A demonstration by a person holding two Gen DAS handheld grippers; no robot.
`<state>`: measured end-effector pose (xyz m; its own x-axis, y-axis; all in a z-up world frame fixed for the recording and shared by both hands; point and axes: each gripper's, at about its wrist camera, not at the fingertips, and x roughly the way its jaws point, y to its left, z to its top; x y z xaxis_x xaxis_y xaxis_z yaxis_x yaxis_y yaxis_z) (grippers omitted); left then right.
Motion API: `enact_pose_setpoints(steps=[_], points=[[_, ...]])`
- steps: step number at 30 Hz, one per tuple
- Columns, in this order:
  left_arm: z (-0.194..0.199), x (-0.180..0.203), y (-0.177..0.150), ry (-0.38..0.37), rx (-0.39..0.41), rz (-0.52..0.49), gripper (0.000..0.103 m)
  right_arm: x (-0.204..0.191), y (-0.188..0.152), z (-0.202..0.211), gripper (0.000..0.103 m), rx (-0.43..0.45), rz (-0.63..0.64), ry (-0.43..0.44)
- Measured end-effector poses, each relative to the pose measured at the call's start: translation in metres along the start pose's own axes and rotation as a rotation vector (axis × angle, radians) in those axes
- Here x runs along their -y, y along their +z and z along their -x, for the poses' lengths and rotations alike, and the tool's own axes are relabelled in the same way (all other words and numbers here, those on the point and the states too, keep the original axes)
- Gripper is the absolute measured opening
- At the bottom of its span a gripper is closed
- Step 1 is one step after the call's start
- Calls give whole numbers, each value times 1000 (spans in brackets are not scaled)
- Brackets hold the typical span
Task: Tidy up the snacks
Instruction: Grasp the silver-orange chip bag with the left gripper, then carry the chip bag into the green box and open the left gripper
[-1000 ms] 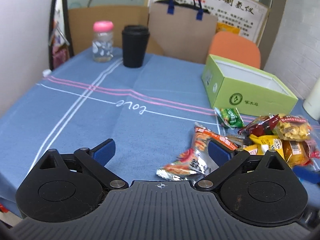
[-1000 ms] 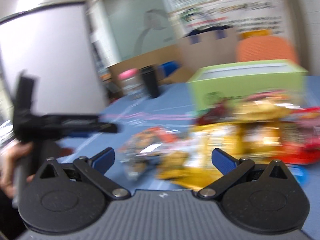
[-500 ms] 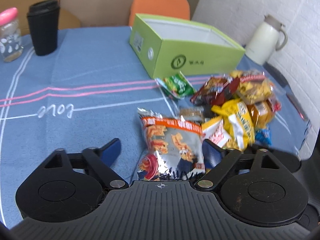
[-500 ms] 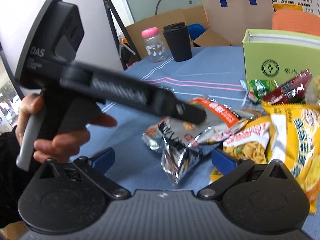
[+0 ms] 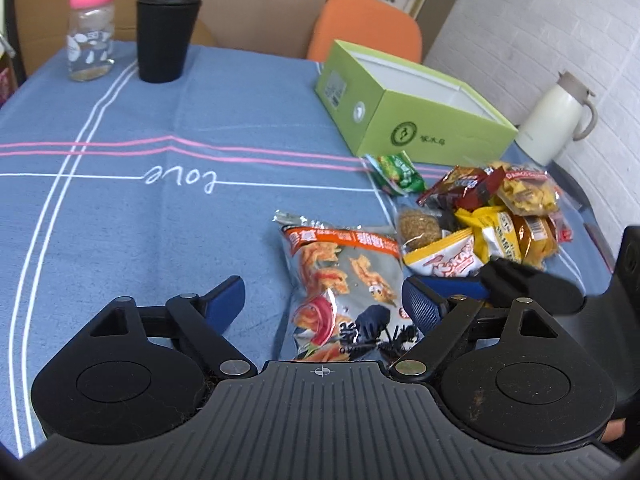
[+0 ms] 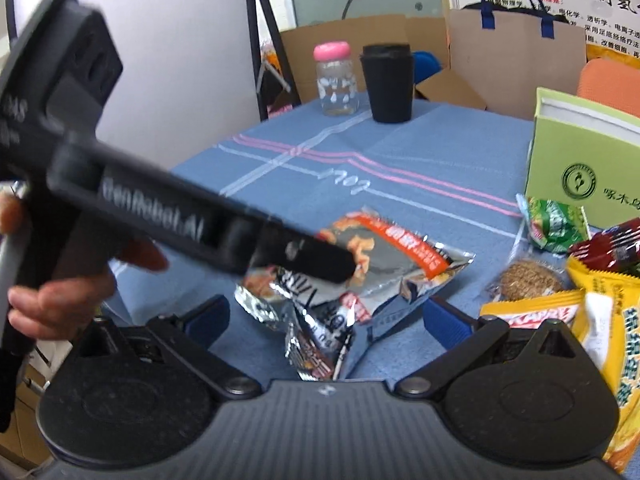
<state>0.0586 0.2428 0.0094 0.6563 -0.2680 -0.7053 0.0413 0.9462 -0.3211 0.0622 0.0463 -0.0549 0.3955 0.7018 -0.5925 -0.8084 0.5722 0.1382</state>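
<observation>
1. Nearest the lens, the left hand-held gripper [image 5: 322, 300] hangs low over the bench [image 5: 160, 216], jaws spread wide and just opening further after a brief narrowing; an orange-and-silver snack bag [image 5: 348, 280] lies between the blue pads, close to the right-side pad, and whether that pad touches it cannot be told.
2. The right hand-held gripper [image 6: 326, 316] is also wide open and grips nothing; the same snack bag [image 6: 384, 264] lies on the cloth between and just ahead of its fingers.
3. In the right wrist view, a person's hand [image 6: 56, 292] holds the left tool by its handle, its black finger reaching over the bag's upper end.
4. Just beyond the bag, a heap of snacks [image 5: 496, 224] crowds the bench's right side: yellow packets, a round brown biscuit in clear wrap, a dark red pack, and a green sachet [image 5: 398, 170] at the heap's far edge.
5. Behind the sachet stands an open green box [image 5: 412, 112], its white interior showing nothing inside.
6. At the far end, a black cup [image 5: 166, 32] stands beside a pink-lidded jar [image 5: 90, 32], and a white jug [image 5: 556, 120] sits at the far right near the wall.
</observation>
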Motion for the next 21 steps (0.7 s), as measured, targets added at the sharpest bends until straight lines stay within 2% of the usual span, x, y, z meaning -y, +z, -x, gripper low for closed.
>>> enact_pose_setpoints(steps=[2,3,5,6,7,8,10,13,18,21], points=[[-5,2,-2,-2,-22,-17,73,-3,-2,-10,102,-8,25,-28],[-10,4,-5,3,-37,-29,69,-6,-4,-13,102,-2,45,-48],[-17,5,-10,-37,-61,-11,53,-9,-7,-19,102,3,80,-54],[-19,3,-11,-78,-70,21,41,-10,-7,-19,97,5,92,-57],[-17,4,-10,-75,-57,32,37,-8,-5,-16,92,15,99,-63],[-13,9,-8,-60,-43,17,35,-4,-1,-11,84,28,93,-53],[-6,19,2,-51,-3,0,34,8,10,0,83,60,67,-32],[-2,42,29,-56,68,-59,34,23,35,16,83,123,96,-96],[-16,79,110,-115,176,-126,36,78,99,37,84,194,152,-226],[-43,95,164,-142,199,-133,37,118,136,30,84,185,164,-288]])
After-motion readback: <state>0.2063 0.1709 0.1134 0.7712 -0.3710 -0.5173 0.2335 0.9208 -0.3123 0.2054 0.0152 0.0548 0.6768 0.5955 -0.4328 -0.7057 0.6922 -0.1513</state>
